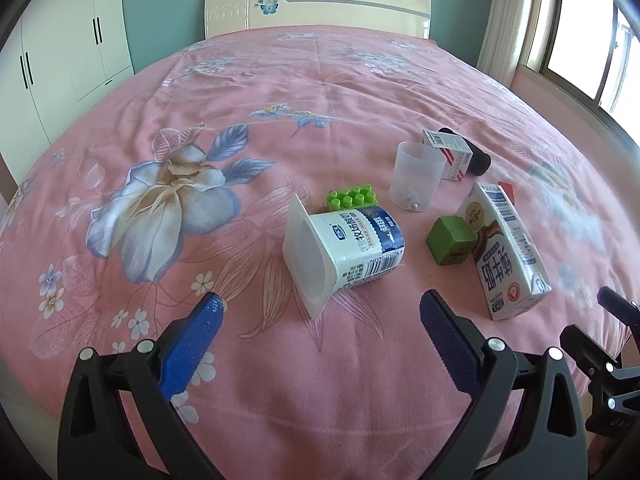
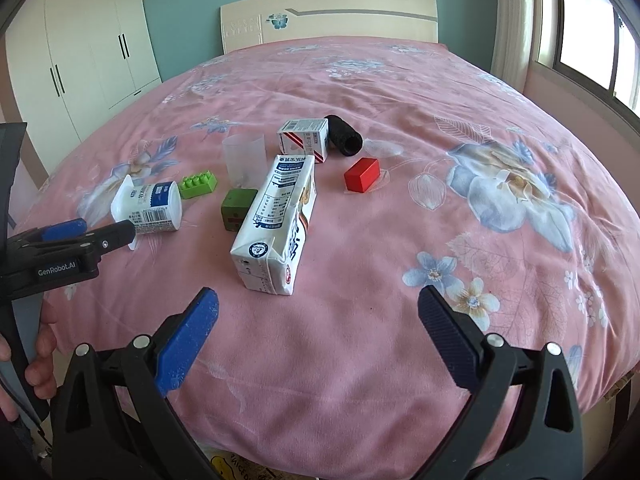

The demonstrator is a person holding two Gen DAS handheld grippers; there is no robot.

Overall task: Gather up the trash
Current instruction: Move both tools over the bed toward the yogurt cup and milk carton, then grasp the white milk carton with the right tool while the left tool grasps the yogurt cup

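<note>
1. Left gripper (image 1: 320, 312): jaws spread wide, nothing between them. It hangs just above the pink bedspread (image 1: 280, 80), lined up on the yogurt cup, whose open mouth sits between the two blue pads. Judged: spread this far because the cup's flared rim is the widest part facing it

2. Yogurt cup (image 1: 348, 248): on its side, mouth toward the left gripper, base pointing away. A round cup on soft cloth will likely roll if nudged off-centre

3. Green studded brick (image 1: 352, 197): just behind the cup, touching or nearly so; cannot tell which. Toy, probably not trash

4. Green cube (image 1: 450, 246): between cup and milk carton, pressed against the carton's side

5. Translucent cup (image 1: 416, 176): upright, further back, small white bits in its bottom

6. Milk carton (image 2: 276, 224): lying flat, its end toward the right gripper (nearest trash for that side)

7. Small box (image 2: 304, 138) and black cylinder (image 2: 344, 136): side by side at the back, the box against the cylinder

8. Red block (image 2: 362, 175): alone, right of the carton, apart from it

9. Right gripper (image 2: 318, 308): fully parted, empty, held back near the bed's edge, the carton's end just ahead of its gap. No bin visible in either view
</note>
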